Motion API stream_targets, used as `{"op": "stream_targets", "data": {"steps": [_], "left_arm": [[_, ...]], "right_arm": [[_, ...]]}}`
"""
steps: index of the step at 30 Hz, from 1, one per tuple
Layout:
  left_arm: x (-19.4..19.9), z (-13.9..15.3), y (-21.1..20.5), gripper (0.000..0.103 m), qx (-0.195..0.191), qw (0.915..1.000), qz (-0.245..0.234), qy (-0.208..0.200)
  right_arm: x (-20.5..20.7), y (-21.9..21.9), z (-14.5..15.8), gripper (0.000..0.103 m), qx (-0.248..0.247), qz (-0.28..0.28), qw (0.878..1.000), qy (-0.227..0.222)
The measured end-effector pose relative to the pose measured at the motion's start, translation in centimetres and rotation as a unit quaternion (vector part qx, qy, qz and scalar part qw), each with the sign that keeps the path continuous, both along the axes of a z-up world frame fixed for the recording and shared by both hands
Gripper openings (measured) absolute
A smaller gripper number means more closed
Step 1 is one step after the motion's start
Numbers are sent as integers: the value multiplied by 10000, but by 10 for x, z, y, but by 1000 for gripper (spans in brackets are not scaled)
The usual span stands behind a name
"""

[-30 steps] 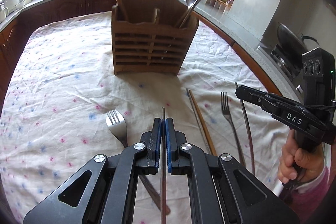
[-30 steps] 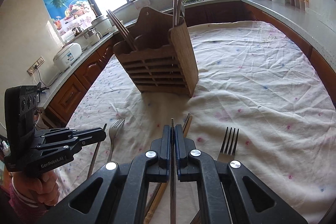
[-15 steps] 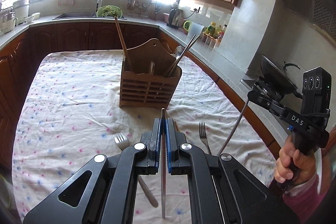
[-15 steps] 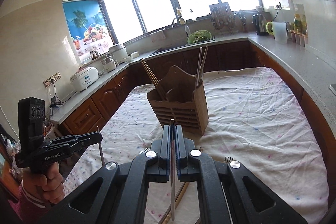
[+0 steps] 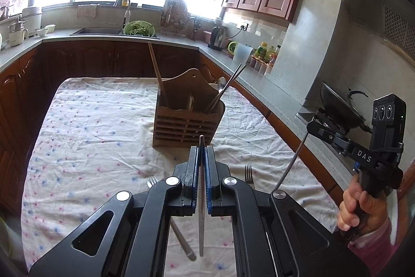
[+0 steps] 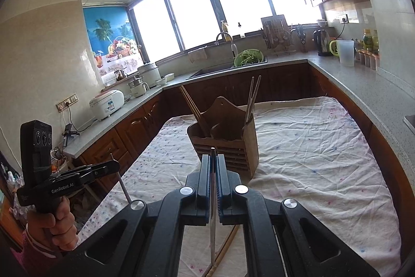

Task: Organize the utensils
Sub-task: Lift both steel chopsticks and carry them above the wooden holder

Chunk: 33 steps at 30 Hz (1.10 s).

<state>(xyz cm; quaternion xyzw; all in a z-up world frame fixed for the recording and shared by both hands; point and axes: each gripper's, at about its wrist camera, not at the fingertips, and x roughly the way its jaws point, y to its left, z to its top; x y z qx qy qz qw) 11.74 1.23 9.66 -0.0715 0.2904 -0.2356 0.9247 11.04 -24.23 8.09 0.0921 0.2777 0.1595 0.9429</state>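
Both claws lifted above table, left claw (image 5: 201, 162) clamping metal chopstick (image 5: 201, 212), right claw (image 6: 213, 173), "DAS", likewise.

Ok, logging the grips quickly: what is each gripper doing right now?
Left gripper: closed on a metal chopstick.
Right gripper: closed on another metal chopstick.

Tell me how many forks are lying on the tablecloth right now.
2. One fork lies left of the left gripper, the other fork to its right. The gripper bodies may hide more.
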Motion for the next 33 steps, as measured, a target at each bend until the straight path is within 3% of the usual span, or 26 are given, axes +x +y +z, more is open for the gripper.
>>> {"op": "stream_targets", "data": {"steps": [20,33], "left_arm": [[11,31,9,3,-260,9978,236,-571],[54,62,13,3,-443,9927,480,-1019]], "right_arm": [[12,-8,16,4,33,-159,9993,-330],[49,-11,35,4,70,-331,9971,-675]]}}
